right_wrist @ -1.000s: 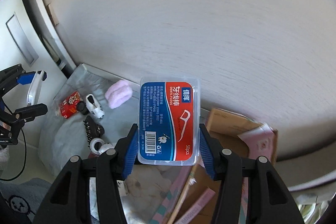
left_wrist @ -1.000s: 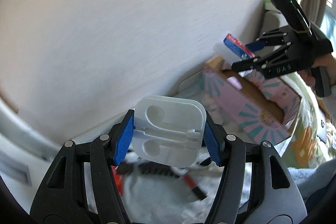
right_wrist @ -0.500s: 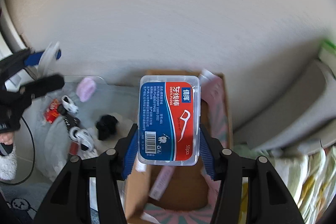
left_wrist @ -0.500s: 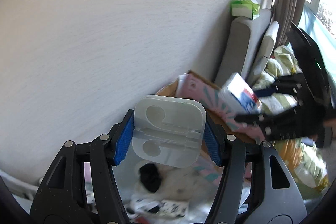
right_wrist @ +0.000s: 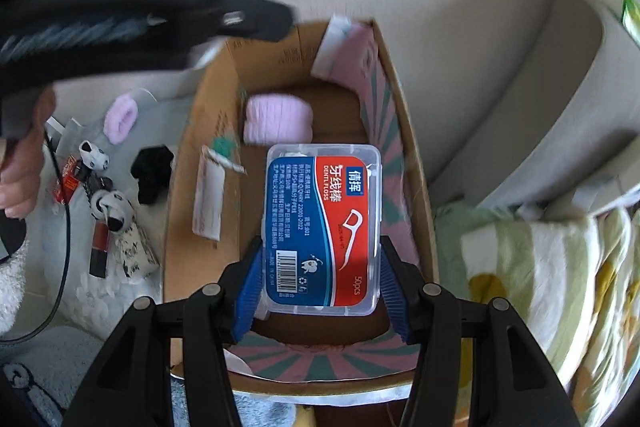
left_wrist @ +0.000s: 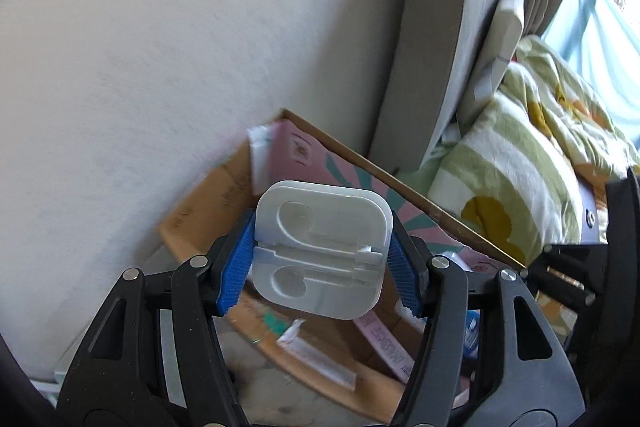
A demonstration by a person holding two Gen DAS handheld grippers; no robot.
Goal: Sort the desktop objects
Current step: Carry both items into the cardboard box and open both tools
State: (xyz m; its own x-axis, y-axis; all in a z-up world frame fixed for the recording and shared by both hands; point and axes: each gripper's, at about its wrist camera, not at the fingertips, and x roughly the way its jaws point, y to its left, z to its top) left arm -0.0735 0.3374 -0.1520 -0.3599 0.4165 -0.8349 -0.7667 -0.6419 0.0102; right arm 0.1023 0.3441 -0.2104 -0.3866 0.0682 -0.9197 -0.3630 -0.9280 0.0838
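Claw (right_wrist: pixel 322 291)-held floss box (right_wrist: pixel 323 227) over carton (right_wrist: pixel 404 147)

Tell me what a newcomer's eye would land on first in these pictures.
First, the red-and-blue dental floss box, clamped in the right gripper directly above the open cardboard box. Next, the white plastic case, pinched between the left gripper's blue fingers over the same box, which already holds a pink roll.

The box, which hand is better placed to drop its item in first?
Probably the right: its tongs hold the floss case directly over the open box, while the left tongs with the white case look nearer its edge.
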